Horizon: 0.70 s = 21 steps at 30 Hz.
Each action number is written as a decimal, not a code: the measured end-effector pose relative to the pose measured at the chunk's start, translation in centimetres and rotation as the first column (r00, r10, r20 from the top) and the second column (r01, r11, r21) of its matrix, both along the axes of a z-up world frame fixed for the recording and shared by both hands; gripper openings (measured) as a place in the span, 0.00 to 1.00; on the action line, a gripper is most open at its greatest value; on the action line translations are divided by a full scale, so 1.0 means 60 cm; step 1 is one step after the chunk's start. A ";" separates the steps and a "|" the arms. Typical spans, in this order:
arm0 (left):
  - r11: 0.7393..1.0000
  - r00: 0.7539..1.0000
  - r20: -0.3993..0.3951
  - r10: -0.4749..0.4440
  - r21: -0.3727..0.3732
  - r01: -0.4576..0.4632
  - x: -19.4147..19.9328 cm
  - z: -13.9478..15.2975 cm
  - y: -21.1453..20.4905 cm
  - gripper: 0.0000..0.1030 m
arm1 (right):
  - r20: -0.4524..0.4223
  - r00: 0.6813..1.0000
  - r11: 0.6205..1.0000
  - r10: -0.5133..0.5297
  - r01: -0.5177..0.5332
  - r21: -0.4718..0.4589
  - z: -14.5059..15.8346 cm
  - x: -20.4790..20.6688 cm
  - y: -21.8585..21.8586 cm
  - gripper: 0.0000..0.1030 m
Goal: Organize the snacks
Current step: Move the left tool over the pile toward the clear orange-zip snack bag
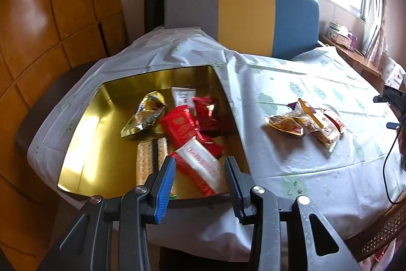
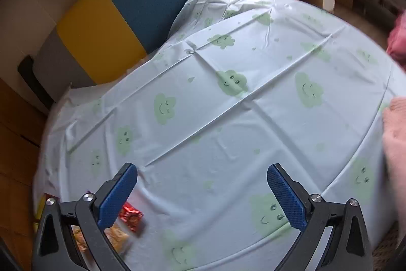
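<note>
My left gripper (image 1: 200,170) hangs over the near edge of the gold tray (image 1: 83,144), jaws partly apart with nothing pinched. The white packet (image 1: 203,164) shows between the pads, but it lies flat on the pile below, so I judge it as lying loose in the tray, not held. The tray sits at the left of the table (image 1: 291,164), where that hand reaches it easily, and already holds most of the snacks: red packets (image 1: 182,126), a gold pouch (image 1: 144,116) and a cracker pack (image 1: 144,164) to the near left.

A small heap of loose snacks (image 1: 307,123) lies out on the cloth to the right, well apart from the tray. These are what remains to sort, I think.

My right gripper (image 2: 201,194) is spread wide and empty, tilted down at bare cloth. A red packet (image 2: 132,216) and an orange one (image 2: 118,238) lie just beside its left finger (image 2: 116,194), not between the pads. I'd guess that hand is there to collect them, so it needs to shift left first.
</note>
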<state>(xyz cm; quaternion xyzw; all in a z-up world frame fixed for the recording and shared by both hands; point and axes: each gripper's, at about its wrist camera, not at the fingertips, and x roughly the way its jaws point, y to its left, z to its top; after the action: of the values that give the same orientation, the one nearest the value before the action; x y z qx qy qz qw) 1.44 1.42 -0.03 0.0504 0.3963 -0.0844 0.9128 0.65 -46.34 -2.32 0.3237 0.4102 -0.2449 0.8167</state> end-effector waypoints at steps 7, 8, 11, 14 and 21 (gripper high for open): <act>0.998 0.998 0.002 -0.056 0.024 0.056 0.012 0.006 -0.048 0.40 | 0.022 0.997 0.996 0.079 -0.078 -0.046 0.021 0.010 0.033 1.00; 0.997 0.998 0.004 -0.065 0.030 0.065 0.013 0.007 -0.055 0.40 | 0.027 0.996 0.996 0.089 -0.088 -0.031 0.019 0.011 0.035 1.00; 0.995 0.996 0.002 -0.093 0.042 0.093 0.017 0.008 -0.077 0.40 | 0.025 0.994 0.994 0.104 -0.104 -0.020 0.012 0.015 0.037 1.00; 0.992 0.993 0.000 -0.120 0.050 0.119 0.022 0.009 -0.099 0.40 | 0.038 0.992 0.992 0.124 -0.124 -0.009 0.013 0.017 0.039 1.00; 0.982 0.984 -0.015 -0.176 0.073 0.177 0.035 0.007 -0.148 0.40 | 0.078 0.986 0.989 0.150 -0.151 0.004 0.022 0.018 0.044 1.00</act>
<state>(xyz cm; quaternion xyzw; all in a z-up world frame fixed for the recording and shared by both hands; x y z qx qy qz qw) 3.53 -7.46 0.36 0.1188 0.3968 -0.1503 0.8977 1.74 -43.72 -1.01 0.3051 0.4029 -0.1676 0.8464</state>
